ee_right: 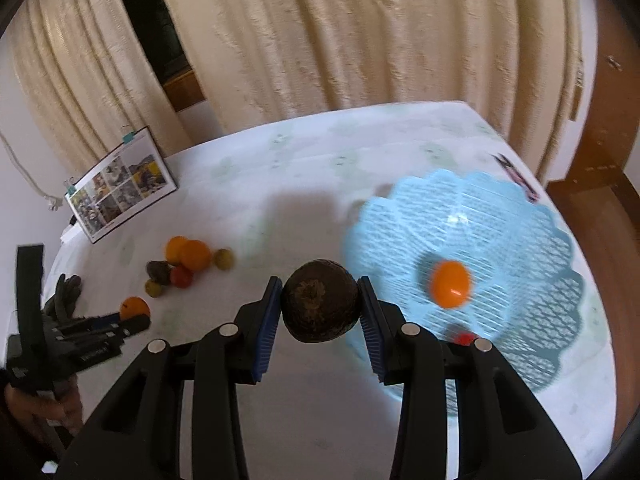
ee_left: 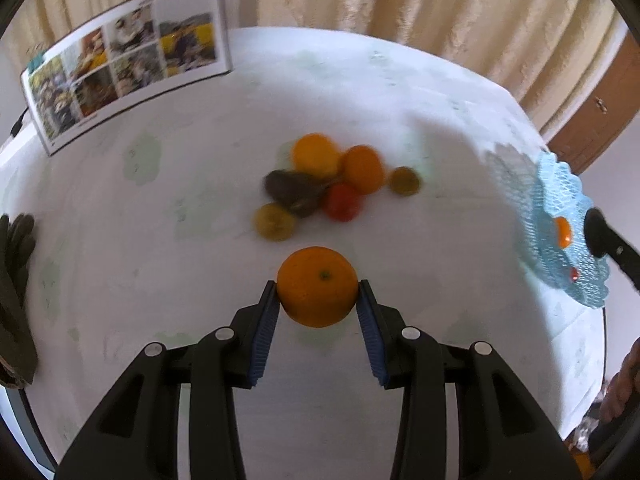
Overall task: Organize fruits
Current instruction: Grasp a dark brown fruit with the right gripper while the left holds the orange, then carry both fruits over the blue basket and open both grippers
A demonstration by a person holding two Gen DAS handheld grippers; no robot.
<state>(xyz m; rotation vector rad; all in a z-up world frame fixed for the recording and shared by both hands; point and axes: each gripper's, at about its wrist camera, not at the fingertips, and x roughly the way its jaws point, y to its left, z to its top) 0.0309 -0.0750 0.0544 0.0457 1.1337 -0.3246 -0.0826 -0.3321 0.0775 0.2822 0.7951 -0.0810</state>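
Observation:
My left gripper (ee_left: 318, 290) is shut on an orange (ee_left: 317, 286), held above the white table. Beyond it lies a pile of fruit (ee_left: 332, 182): two oranges, a dark avocado, a red tomato and two small yellow-green fruits. My right gripper (ee_right: 320, 304) is shut on a dark brown avocado (ee_right: 319, 307), just left of the light blue mesh basket (ee_right: 520, 208). In the basket lie an orange fruit (ee_right: 450, 283) and a small red one (ee_right: 464, 338). In the right wrist view the left gripper (ee_right: 134, 318) with its orange (ee_right: 135, 307) shows at the left, near the pile of fruit (ee_right: 188, 266).
A photo sheet (ee_left: 132, 60) stands propped at the table's far left, before cream curtains. Dark gloves (ee_left: 14, 280) lie at the left edge. The basket (ee_left: 560, 232) sits at the right edge in the left wrist view. A small printed card (ee_right: 518, 178) lies behind the basket.

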